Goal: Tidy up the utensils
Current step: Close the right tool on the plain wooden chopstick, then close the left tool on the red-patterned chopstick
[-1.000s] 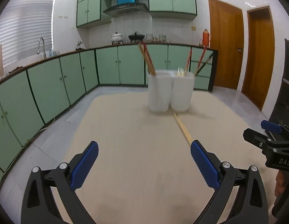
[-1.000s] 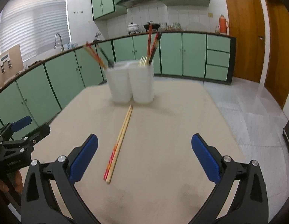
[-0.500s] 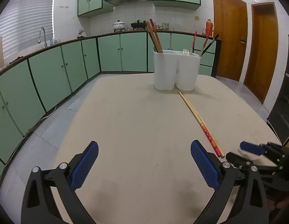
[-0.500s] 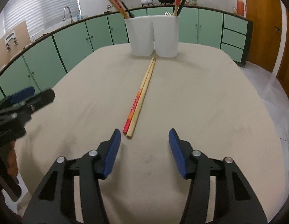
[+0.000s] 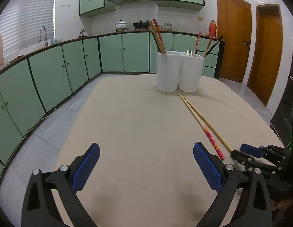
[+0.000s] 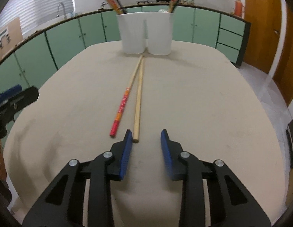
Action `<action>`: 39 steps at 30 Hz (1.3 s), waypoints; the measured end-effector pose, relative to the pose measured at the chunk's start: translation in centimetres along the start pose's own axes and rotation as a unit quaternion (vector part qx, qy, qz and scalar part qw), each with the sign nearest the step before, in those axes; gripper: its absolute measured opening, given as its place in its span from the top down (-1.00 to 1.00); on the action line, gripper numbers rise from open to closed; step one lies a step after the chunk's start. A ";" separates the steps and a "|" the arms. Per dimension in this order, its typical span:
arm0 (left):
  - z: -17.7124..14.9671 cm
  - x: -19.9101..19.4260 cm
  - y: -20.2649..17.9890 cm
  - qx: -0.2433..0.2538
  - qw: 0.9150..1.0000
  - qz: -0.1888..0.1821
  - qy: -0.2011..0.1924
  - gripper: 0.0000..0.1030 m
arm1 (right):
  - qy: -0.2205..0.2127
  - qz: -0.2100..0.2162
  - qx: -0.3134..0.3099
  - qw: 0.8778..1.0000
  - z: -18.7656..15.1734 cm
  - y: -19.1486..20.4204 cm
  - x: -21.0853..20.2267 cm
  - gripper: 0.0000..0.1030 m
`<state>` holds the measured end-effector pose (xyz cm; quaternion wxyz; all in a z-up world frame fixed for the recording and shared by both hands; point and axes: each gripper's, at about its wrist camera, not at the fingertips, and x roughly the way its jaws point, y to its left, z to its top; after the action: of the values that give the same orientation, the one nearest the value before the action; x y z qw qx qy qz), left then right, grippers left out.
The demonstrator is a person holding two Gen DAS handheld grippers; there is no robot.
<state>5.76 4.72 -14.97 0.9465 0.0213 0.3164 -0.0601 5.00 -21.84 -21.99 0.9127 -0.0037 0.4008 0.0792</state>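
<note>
Two chopsticks lie side by side on the beige table [image 6: 203, 98]: a plain wooden one [image 6: 139, 94] and a red-ended one [image 6: 123, 102]. Both show in the left wrist view, the plain one [image 5: 205, 121] and the red-ended one [image 5: 209, 136]. A white two-compartment holder [image 6: 146, 34] stands at the far end, holding several chopsticks and a white fork [image 5: 189, 53]. My right gripper [image 6: 146, 138] is partly open and empty, low over the table, with the plain chopstick's near end just inside its left finger. My left gripper [image 5: 146, 160] is wide open and empty.
Green kitchen cabinets [image 5: 51, 71] with a sink and pots on the counter run along the left and back. Wooden doors [image 5: 233, 37] are at the right. The table's edges drop to a tiled floor [image 5: 42, 132].
My right gripper has dropped low, moved forward to the chopsticks' near ends and narrowed from wide open. The left gripper has lowered slightly and stays wide open.
</note>
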 end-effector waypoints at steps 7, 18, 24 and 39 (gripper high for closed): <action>-0.2 0.0 -0.4 0.002 1.000 -0.003 0.001 -0.88 | -0.001 0.024 0.003 1.000 -0.7 -0.3 -0.3 0.34; -0.2 0.2 -0.9 0.000 1.000 -0.006 0.005 -0.88 | -0.009 0.023 -0.010 1.000 -0.4 0.2 0.2 0.87; 0.1 0.3 -2.1 0.008 1.000 -0.014 0.004 -0.88 | -0.006 0.031 0.000 1.000 -0.1 -0.4 0.0 0.88; 0.2 3.6 -8.7 0.015 0.998 -0.055 0.040 -0.79 | -0.044 0.019 0.071 0.996 0.5 -5.9 -3.7 0.88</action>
<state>7.59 -4.33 -16.97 0.9279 0.0206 0.3538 -0.1161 3.79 -28.14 -19.30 0.9258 0.0727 0.3647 0.0679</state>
